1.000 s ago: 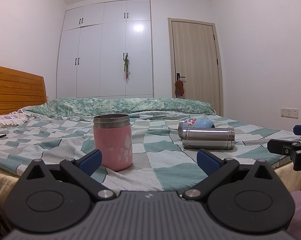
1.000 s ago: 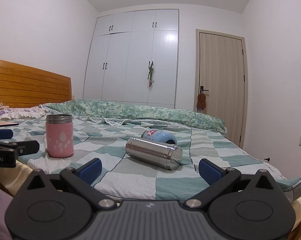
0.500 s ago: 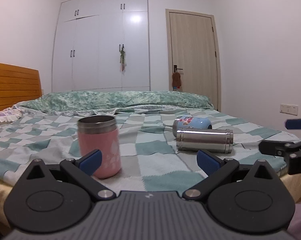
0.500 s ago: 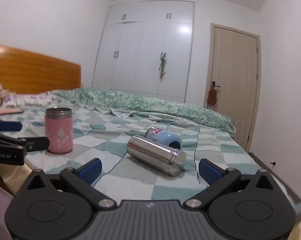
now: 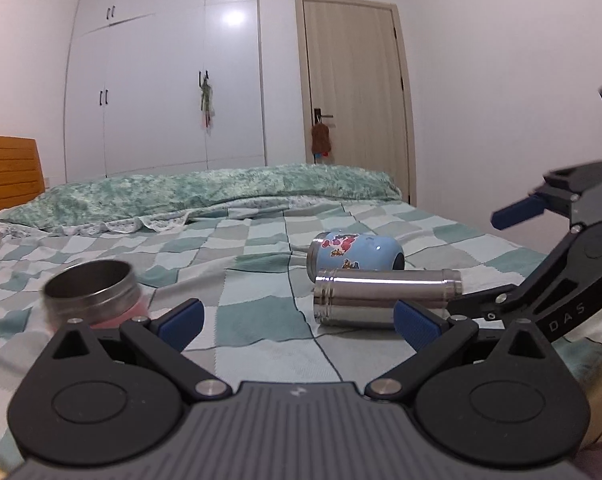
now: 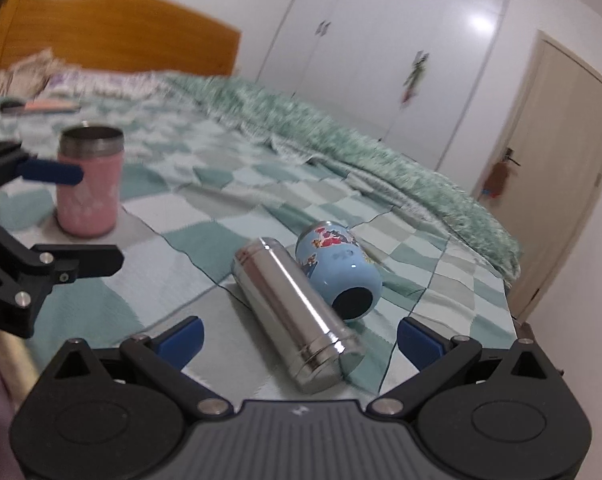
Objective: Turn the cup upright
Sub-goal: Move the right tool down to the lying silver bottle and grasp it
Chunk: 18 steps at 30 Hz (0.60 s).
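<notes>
A steel cup (image 6: 291, 312) lies on its side on the checked bedspread (image 6: 205, 240), with a blue patterned cup (image 6: 339, 268) lying on its side just behind it. Both also show in the left wrist view, the steel cup (image 5: 385, 296) in front of the blue cup (image 5: 355, 250). A pink cup (image 6: 89, 188) with a steel rim stands upright to the left; it shows at lower left in the left wrist view (image 5: 93, 292). My right gripper (image 6: 299, 338) is open, its fingers either side of the steel cup's near end, above it. My left gripper (image 5: 297, 320) is open and empty, between the pink and steel cups.
A green quilt (image 5: 205, 192) is bunched along the far side of the bed. A wooden headboard (image 6: 113, 36) is at the left. White wardrobes (image 5: 161, 80) and a door (image 5: 355, 96) stand beyond. The bed's edge is close below both grippers.
Both grippers have risen and moved in over the bed. The right one has tilted down and closed in on the steel cup. The left one has shifted right, past the pink cup.
</notes>
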Each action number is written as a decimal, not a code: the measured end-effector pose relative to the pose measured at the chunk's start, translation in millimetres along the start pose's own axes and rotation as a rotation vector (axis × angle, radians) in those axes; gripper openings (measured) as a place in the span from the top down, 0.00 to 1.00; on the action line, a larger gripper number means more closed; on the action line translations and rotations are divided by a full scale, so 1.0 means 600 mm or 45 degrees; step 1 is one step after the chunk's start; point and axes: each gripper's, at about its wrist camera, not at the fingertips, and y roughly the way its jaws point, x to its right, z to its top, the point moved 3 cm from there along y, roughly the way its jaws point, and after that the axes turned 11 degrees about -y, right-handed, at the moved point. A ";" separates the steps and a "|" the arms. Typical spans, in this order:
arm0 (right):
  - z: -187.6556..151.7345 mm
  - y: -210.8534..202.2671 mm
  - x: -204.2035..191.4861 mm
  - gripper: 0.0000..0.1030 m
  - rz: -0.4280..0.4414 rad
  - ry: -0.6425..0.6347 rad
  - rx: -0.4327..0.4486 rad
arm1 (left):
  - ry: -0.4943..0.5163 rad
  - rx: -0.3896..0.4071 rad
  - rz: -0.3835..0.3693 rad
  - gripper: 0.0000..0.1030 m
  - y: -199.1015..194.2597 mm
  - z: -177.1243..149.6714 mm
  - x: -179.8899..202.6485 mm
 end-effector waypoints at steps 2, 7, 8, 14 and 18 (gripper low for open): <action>0.007 0.027 0.006 0.01 0.015 -0.065 -0.030 | 0.003 -0.023 0.002 0.00 0.024 0.003 -0.001; 0.020 0.090 0.012 0.01 0.137 -0.146 -0.083 | 0.019 -0.065 -0.011 0.00 0.075 0.008 -0.002; 0.020 0.102 0.013 0.02 0.157 -0.156 -0.095 | 0.030 -0.067 -0.011 0.00 0.082 0.009 0.000; 0.010 0.173 0.020 0.15 0.261 -0.149 -0.163 | 0.055 -0.122 -0.008 0.00 0.122 0.004 0.000; -0.007 0.206 0.021 0.28 0.346 -0.116 -0.219 | 0.065 -0.160 -0.026 0.00 0.136 0.004 0.001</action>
